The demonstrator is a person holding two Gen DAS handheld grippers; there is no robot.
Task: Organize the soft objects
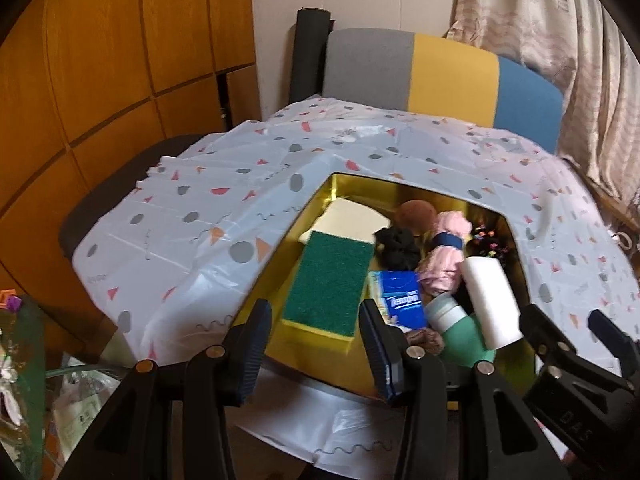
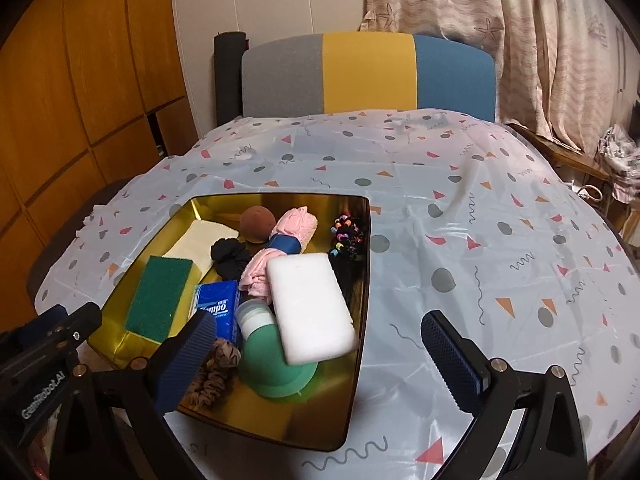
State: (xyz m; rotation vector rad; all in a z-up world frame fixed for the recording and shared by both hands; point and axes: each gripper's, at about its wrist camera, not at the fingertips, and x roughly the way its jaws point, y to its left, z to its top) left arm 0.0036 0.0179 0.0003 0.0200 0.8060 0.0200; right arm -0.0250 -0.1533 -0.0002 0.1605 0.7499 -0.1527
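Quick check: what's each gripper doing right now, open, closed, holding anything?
Left gripper: partly open, nothing between its fingers, above the green sponge.
Right gripper: wide open, empty, over the gold tray.

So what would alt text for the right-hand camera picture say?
A shiny gold tray on a confetti-patterned tablecloth holds soft items: white foam block, green scouring sponge, rolled pink cloth. The open right gripper hovers above.

striped chair [image 2: 368, 76], wood panels [image 2: 80, 80], patterned curtain [image 2: 520, 40].
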